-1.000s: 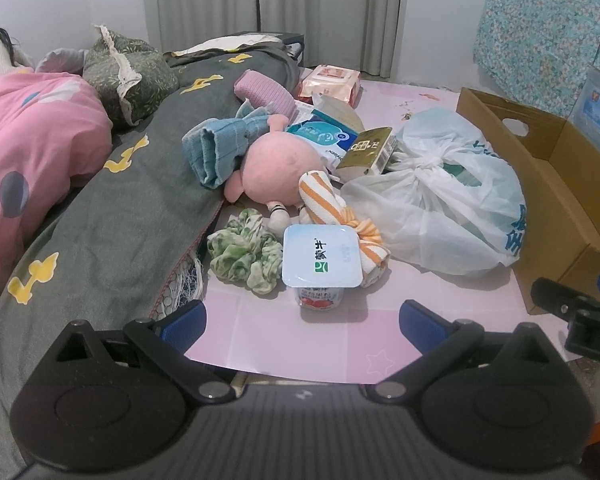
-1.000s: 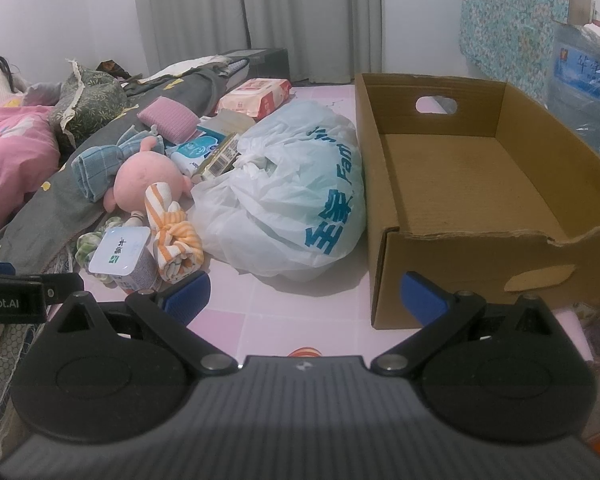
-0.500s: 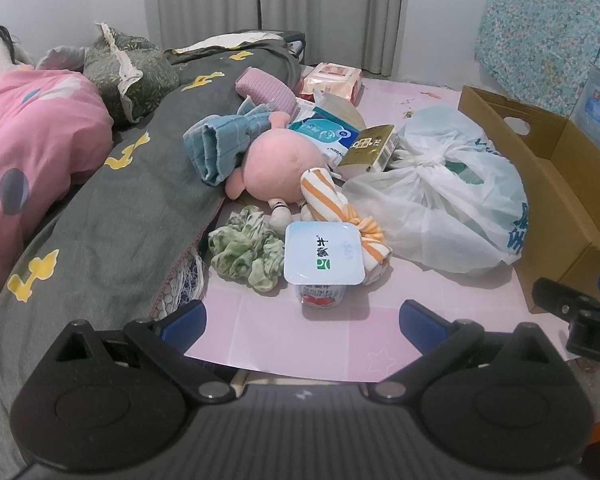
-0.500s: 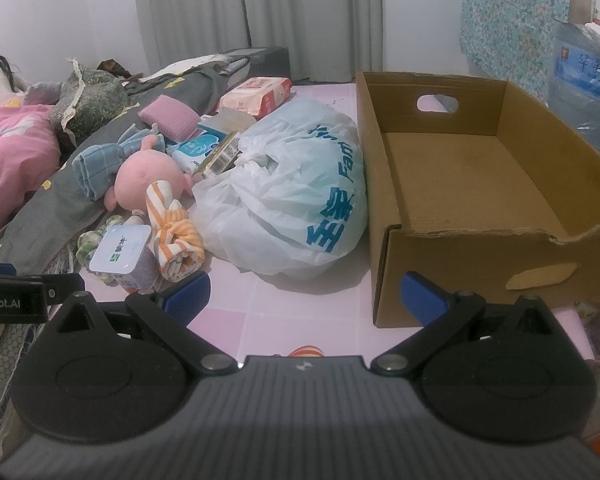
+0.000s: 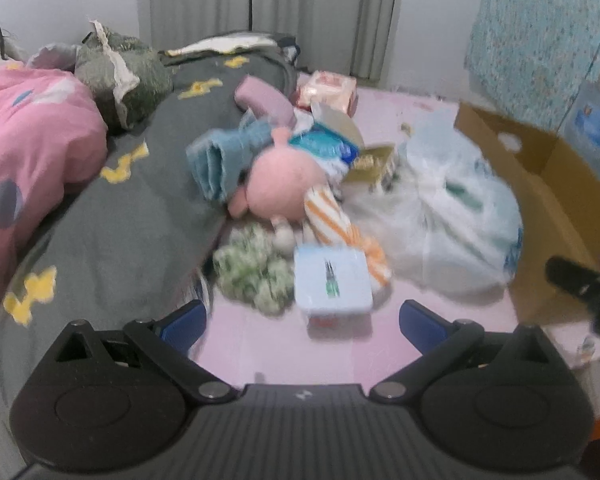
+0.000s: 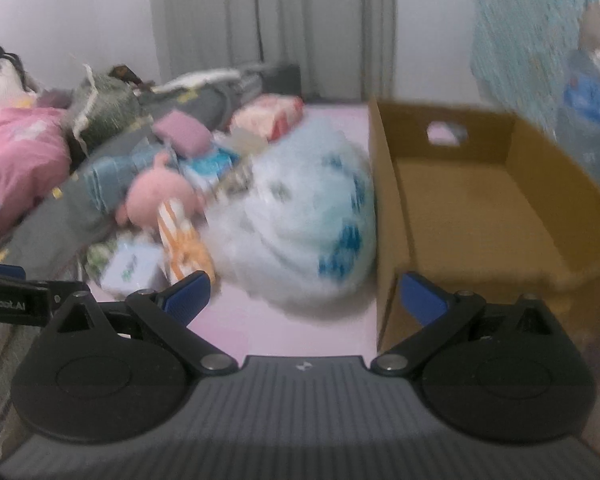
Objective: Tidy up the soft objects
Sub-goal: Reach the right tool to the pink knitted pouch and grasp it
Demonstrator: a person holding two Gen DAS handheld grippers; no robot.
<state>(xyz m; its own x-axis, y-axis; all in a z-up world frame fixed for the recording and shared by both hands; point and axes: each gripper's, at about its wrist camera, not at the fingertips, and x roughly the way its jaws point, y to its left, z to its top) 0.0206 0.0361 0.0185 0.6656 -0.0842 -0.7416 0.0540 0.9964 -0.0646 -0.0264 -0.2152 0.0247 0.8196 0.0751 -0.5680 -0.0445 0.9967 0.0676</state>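
Note:
A pile lies on the pink sheet: a pink plush toy [image 5: 284, 188], an orange-striped cloth [image 5: 340, 224], a green scrunchie [image 5: 252, 272], a blue folded cloth [image 5: 220, 160] and a white tied plastic bag [image 5: 452, 216]. A square yoghurt cup [image 5: 332, 284] stands in front of them. My left gripper [image 5: 302, 322] is open just short of the cup, holding nothing. My right gripper [image 6: 304, 294] is open and empty, facing the plastic bag [image 6: 300, 216] and the near corner of the empty cardboard box [image 6: 480, 200]. Both views are motion-blurred.
A grey quilt [image 5: 120, 220] and a pink quilt [image 5: 28, 152] lie to the left. A pack of tissues [image 5: 328, 88], small cartons [image 5: 372, 164] and a mauve pad [image 5: 264, 98] sit behind the pile. A water bottle [image 6: 592, 120] stands right of the box.
Both grippers have moved forward toward the pile and the views have blurred. The objects lie as before and both grippers stay open.

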